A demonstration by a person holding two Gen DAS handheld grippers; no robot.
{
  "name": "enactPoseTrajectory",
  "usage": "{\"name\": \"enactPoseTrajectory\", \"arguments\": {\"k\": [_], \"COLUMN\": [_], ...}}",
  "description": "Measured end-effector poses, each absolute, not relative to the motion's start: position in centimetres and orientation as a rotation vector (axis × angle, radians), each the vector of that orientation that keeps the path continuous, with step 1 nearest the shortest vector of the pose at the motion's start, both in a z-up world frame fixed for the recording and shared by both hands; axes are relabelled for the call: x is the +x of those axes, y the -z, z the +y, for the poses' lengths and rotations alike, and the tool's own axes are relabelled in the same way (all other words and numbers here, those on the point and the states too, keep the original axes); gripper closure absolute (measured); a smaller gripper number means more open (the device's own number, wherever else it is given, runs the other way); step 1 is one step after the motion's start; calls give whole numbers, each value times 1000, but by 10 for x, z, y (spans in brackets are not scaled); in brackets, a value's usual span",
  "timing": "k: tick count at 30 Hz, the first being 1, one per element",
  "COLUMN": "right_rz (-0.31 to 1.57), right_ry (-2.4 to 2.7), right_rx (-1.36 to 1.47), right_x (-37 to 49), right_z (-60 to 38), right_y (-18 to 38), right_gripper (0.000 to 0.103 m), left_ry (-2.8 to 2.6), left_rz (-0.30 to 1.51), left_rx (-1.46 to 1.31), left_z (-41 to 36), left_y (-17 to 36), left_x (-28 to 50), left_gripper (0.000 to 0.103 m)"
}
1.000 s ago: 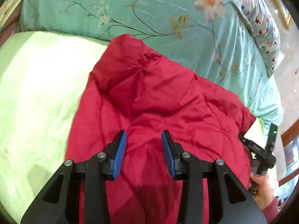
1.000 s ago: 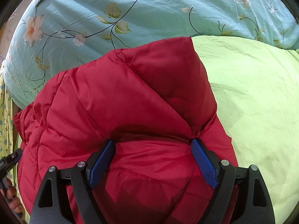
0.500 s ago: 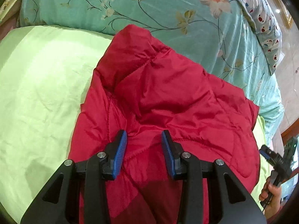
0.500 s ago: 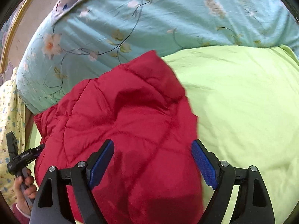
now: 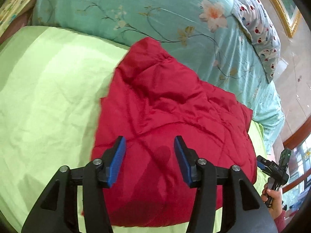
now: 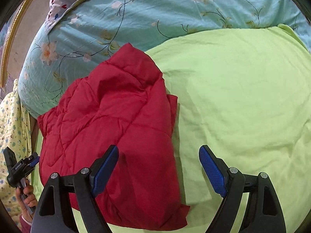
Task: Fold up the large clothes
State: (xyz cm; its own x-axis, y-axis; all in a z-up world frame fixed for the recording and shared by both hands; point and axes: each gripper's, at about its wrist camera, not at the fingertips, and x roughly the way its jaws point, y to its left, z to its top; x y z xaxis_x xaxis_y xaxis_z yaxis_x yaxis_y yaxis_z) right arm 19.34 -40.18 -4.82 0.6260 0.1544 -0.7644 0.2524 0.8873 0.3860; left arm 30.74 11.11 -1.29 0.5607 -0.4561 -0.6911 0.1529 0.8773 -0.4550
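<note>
A red quilted jacket [image 5: 171,116] lies folded into a compact bundle on the light green bed sheet [image 5: 48,89]; it also shows in the right wrist view [image 6: 120,128]. My left gripper [image 5: 149,159] hovers above the jacket's near part, open and empty. My right gripper [image 6: 158,171] is wide open and empty above the jacket's right edge and the sheet [image 6: 243,97]. Each gripper shows small at the edge of the other's view, the right one [image 5: 274,172] and the left one [image 6: 19,169], each held in a hand.
A teal floral quilt [image 5: 147,13] is bunched along the far side of the bed, touching the jacket's top. A patterned pillow [image 5: 258,27] lies beyond it. A yellow patterned cloth [image 6: 11,128] hangs at the bed's left side.
Both grippers have lifted up and back from the jacket, which now lies free on the sheet. The left gripper's jaws have opened wider. The right gripper has shifted right, over the sheet.
</note>
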Motion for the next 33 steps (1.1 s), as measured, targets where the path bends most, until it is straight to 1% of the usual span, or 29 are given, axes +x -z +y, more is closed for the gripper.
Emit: {"name": "enactPoseTrajectory", "arguments": {"k": [2,4,8,10,14,16,17,21,29,33], "right_rz": [908,914,928,934,942,945,950,958,957,976], "right_ry": [48,38,12,4,-21,-33,-36,-49,-81,-111], "right_rx": [524,552,581,590,619,628,628,639,664,671], "right_x": [194,196,200,201,206,209,211,217,227,237], "right_z": [-404,-406,-406,-406,-405,-405,-405,-405,-399,-396], "right_y": [52,56,64,66,72,74,75,79,87,92], "right_gripper": [17,17,17,17,15,14,14,12,9,4], "left_ry": [357,363,402,390,410,425,427,449,481,494], "left_rz": [915,926,942,952,1005,1014,1016,1022,1031,1041], "left_rx": [-382,-422,-499,-492,-549,-606,-634,-691,-713,-720], "left_z": [119,129,142,144,147,150,152,150,138,132], "left_y": [16,21,30,35,55,64,68,78,78,81], "left_x": [306,308,314,317,325,327,328,333,343,350], "left_gripper": [49,46,45,36,33,24,22,21,21,21]}}
